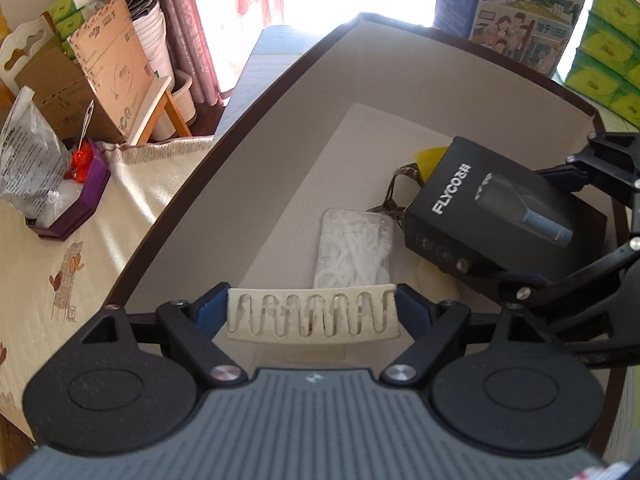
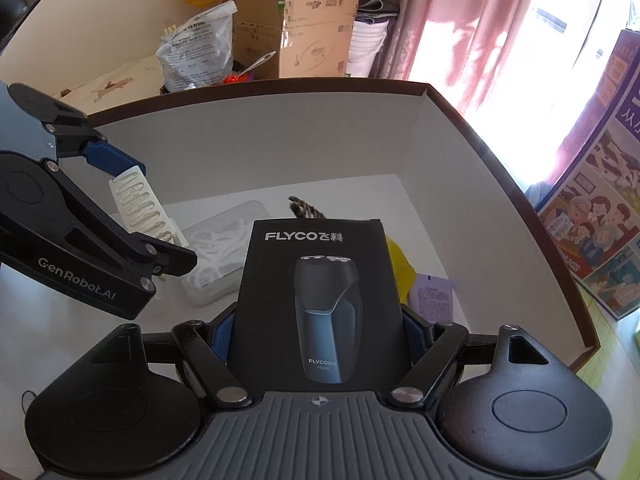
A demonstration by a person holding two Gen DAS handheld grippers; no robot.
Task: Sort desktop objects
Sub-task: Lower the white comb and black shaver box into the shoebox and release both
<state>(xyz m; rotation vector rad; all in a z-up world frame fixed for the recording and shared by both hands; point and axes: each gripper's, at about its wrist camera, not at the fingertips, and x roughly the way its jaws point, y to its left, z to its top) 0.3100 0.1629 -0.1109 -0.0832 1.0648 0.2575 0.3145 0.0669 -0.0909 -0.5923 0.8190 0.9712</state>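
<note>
My left gripper [image 1: 312, 312] is shut on a cream hair claw clip [image 1: 312, 314] and holds it over the open cardboard box [image 1: 248, 152]. The clip also shows in the right wrist view [image 2: 138, 206]. My right gripper [image 2: 316, 330] is shut on a black FLYCO shaver box [image 2: 316, 300], also seen in the left wrist view [image 1: 488, 204], held just above the box floor. On the floor lie a clear case of white floss picks [image 1: 352, 248], a yellow item [image 2: 402, 272], a patterned strap [image 1: 396, 188] and a purple sachet [image 2: 434, 300].
The box has high walls with a dark rim [image 2: 480, 128]. Left of it is a cream tablecloth [image 1: 60, 264] with a purple tray [image 1: 76, 208], a plastic bag [image 1: 28, 160] and cardboard cartons [image 1: 108, 76]. Green tissue packs [image 1: 608, 52] and a printed carton [image 1: 528, 12] stand behind.
</note>
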